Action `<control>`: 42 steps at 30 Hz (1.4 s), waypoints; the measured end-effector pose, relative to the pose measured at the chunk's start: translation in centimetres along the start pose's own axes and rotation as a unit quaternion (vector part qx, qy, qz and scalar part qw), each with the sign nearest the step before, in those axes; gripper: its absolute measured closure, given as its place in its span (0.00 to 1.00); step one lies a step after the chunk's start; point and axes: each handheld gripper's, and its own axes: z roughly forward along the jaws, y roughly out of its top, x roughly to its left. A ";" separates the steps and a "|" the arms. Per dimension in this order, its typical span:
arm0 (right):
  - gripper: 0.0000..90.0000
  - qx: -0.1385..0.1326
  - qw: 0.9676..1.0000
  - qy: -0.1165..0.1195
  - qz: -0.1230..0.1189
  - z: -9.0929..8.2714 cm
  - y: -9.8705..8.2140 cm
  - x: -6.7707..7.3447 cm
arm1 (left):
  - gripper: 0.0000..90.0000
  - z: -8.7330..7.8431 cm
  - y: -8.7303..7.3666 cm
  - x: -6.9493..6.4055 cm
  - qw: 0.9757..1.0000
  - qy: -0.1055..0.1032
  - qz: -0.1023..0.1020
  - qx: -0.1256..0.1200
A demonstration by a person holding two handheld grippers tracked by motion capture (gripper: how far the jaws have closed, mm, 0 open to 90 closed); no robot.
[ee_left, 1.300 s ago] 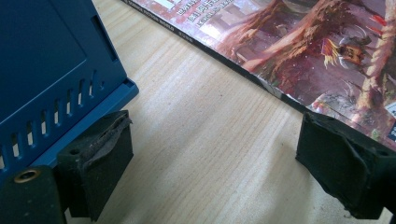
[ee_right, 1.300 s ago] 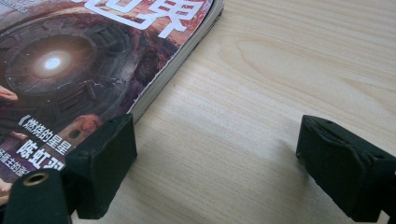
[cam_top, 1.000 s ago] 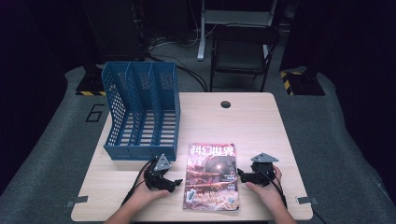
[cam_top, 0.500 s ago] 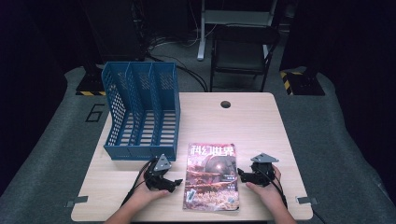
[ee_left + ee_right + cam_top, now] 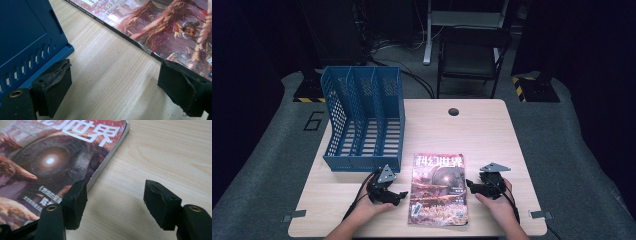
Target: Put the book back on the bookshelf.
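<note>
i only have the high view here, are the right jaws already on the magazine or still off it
Observer: Off it. In the right gripper view the right gripper is open over bare table; one jaw hangs above the magazine edge, and the jaws have just been closing a little with nothing between them.
Operator: and the left jaws
Observer: The left gripper is open too, with wood between its jaws; the magazine's edge runs past the far jaw.
Operator: how close is the blue rack on that side
Observer: The file rack corner sits right by the other left jaw; I cannot tell whether they touch.
</note>
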 end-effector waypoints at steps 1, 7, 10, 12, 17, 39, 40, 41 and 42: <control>0.39 0.000 1.000 0.000 0.000 0.0 0.0 0.0 | 0.13 0.0 0.0 0.0 1.000 0.000 0.000 0.000; 0.36 -0.010 0.999 0.029 0.017 -0.6 0.4 0.8 | 0.13 0.0 0.0 -0.1 1.000 0.001 -0.002 -0.003; 0.36 -0.010 0.999 0.033 0.012 -0.6 0.5 1.1 | 0.13 0.0 -0.1 -0.1 1.000 0.001 -0.003 -0.003; 0.36 -0.008 0.999 0.035 0.012 -0.6 0.5 1.3 | 0.13 0.0 -0.1 -0.1 1.000 0.001 -0.003 -0.002; 0.37 0.004 0.998 0.054 0.019 -0.4 0.5 1.7 | 0.13 0.0 -0.1 -0.1 1.000 0.001 -0.003 -0.003; 0.37 0.037 0.996 0.076 0.018 0.7 0.2 3.4 | 0.16 -0.2 0.0 -0.1 1.000 0.003 -0.012 0.002; 0.37 0.038 0.996 0.075 0.017 0.7 0.2 3.4 | 0.16 -0.2 0.1 -0.1 1.000 0.004 -0.016 0.003; 0.36 0.039 0.996 0.075 0.013 0.8 0.2 3.4 | 0.17 -0.1 0.1 -0.2 1.000 0.008 -0.021 0.002; 0.36 0.039 0.996 0.072 0.018 0.8 0.2 3.5 | 0.17 -0.1 0.1 -0.2 1.000 0.008 -0.021 0.002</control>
